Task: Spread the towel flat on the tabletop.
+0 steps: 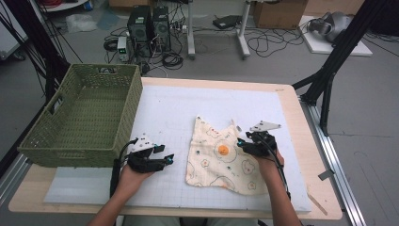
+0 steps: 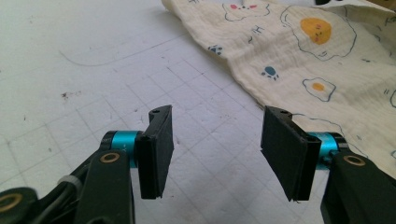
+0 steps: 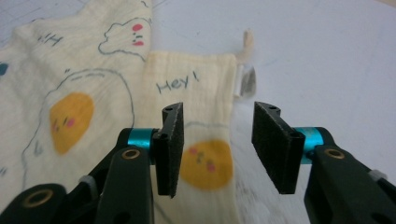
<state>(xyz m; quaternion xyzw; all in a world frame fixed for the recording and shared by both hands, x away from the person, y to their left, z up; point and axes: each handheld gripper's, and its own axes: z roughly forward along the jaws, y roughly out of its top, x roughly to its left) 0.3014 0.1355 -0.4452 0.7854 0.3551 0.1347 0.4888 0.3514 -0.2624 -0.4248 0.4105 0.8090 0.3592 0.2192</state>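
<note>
A cream cloth (image 1: 219, 154) printed with fried eggs lies on the white mat, its right edge folded over. My right gripper (image 1: 241, 142) hovers open over that folded edge; in the right gripper view the fold with the word "Hey!" (image 3: 196, 121) lies between and beyond its jaws, midpoint (image 3: 217, 144). My left gripper (image 1: 168, 158) is open above bare mat, left of the cloth. In the left gripper view the cloth (image 2: 299, 56) lies ahead and to the right of the open jaws, midpoint (image 2: 215, 149).
A green woven basket (image 1: 80, 117) stands at the table's left. The white gridded mat (image 1: 174, 108) covers most of the wooden table (image 1: 308, 155). Beyond the table are computer towers (image 1: 148, 28) and cables on the floor.
</note>
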